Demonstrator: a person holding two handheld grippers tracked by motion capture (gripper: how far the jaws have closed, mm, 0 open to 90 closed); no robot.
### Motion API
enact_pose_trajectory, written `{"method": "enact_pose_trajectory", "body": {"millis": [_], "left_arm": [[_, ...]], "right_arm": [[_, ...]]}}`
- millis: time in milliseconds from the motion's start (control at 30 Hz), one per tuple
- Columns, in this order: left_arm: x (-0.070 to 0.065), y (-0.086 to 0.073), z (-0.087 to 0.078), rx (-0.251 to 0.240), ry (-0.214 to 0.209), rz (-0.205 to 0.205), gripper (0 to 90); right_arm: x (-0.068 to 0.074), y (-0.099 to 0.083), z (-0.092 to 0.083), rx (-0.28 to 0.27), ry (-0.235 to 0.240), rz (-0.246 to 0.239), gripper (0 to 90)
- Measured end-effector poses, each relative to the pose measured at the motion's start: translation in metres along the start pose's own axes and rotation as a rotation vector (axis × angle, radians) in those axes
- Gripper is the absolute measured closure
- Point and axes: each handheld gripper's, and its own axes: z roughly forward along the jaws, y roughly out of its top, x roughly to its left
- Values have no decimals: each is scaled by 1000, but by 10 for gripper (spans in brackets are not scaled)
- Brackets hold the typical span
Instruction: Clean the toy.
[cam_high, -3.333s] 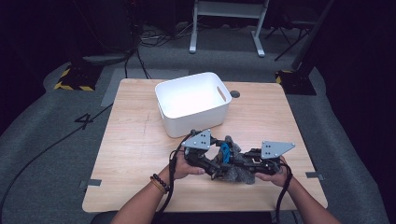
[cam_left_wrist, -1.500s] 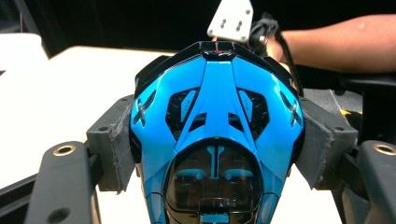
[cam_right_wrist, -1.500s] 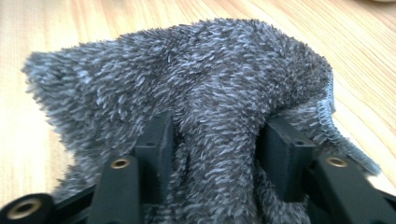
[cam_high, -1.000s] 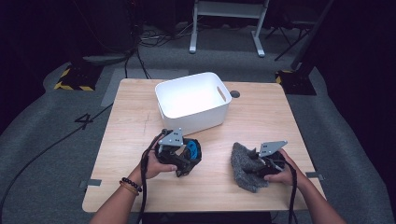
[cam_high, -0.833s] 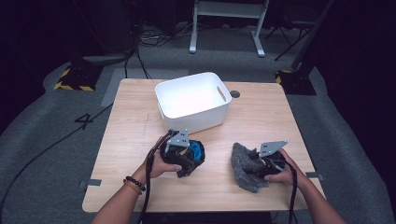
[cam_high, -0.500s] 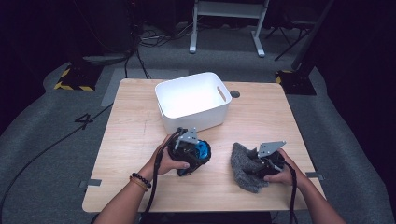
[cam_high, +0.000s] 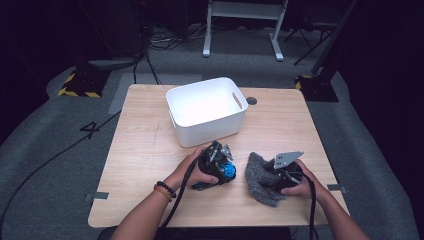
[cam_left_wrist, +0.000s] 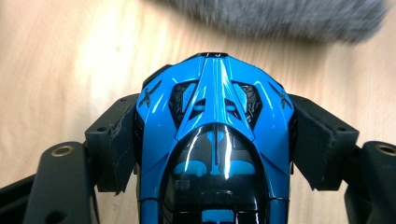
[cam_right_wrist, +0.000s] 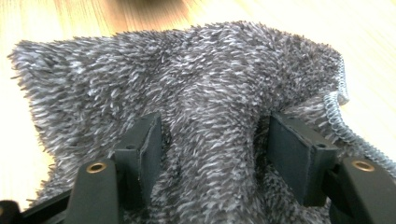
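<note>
I've got the table (cam_high: 140, 150) in front of me, the white bin (cam_high: 207, 117) at its far middle. The grey fuzzy cloth (cam_high: 257, 177) lies near the front edge; my right tool (cam_high: 270, 176) straddles a fold of it, jaws just opening, pads barely touching the pile. My left tool (cam_high: 224, 167) pinches the blue toy car (cam_left_wrist: 215, 140) by its flanks, beside the cloth. Wiping looks finished; I judge the car goes to the bin next.
</note>
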Motion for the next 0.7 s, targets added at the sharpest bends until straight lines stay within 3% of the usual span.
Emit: {"method": "enact_pose_trajectory", "body": {"millis": [333, 533, 700], "left_arm": [[-1, -1, 12, 53, 4, 10, 237], [-3, -1, 6, 4, -5, 20, 188], [-4, -8, -17, -110, 27, 5, 182]], "right_arm": [[0, 0, 1, 1, 1, 5, 351], [0, 0, 0, 6, 2, 0, 313], [1, 2, -6, -14, -4, -1, 286]]}}
